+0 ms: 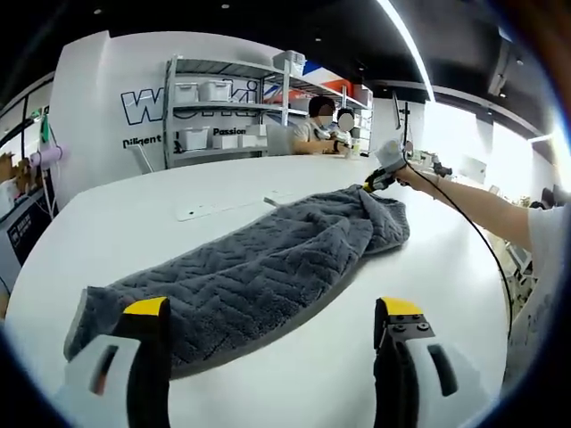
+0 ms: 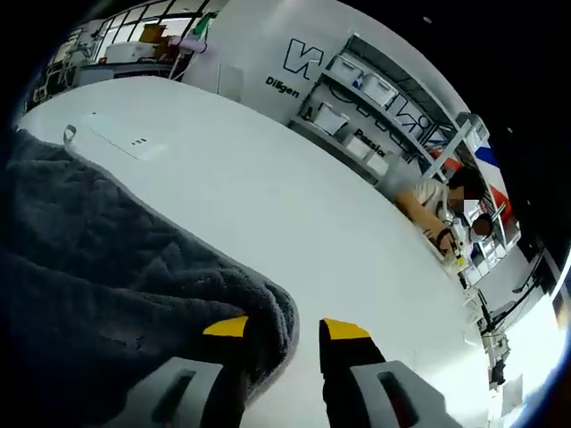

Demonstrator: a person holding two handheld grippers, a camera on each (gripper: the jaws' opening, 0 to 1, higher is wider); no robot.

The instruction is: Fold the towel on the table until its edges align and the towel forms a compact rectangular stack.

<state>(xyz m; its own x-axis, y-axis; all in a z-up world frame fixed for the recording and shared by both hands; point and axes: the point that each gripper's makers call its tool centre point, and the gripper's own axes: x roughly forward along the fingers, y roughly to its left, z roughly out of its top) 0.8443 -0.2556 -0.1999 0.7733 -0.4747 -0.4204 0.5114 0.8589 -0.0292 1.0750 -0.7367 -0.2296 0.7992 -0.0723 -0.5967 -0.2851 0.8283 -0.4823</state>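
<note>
A dark grey towel (image 1: 259, 267) with a zigzag weave lies stretched across the white table (image 1: 134, 205), running from near left to far right. My left gripper (image 1: 273, 308) is open wide; its left jaw stands over the towel's near corner and its right jaw over bare table. At the towel's bunched far end is my right gripper (image 1: 382, 178), held by a person's arm (image 1: 473, 209). In the right gripper view the towel (image 2: 98, 267) covers the left side. Its rounded edge lies between the jaws of my right gripper (image 2: 285, 330), which are partly apart with white table showing beside the right jaw.
A flat white strip (image 1: 201, 212) (image 2: 120, 134) lies on the table beyond the towel. Two people (image 1: 321, 125) sit at the far side. Metal shelving (image 1: 214, 98) with white bins stands against the back wall. A black cable (image 1: 482, 241) hangs under the arm.
</note>
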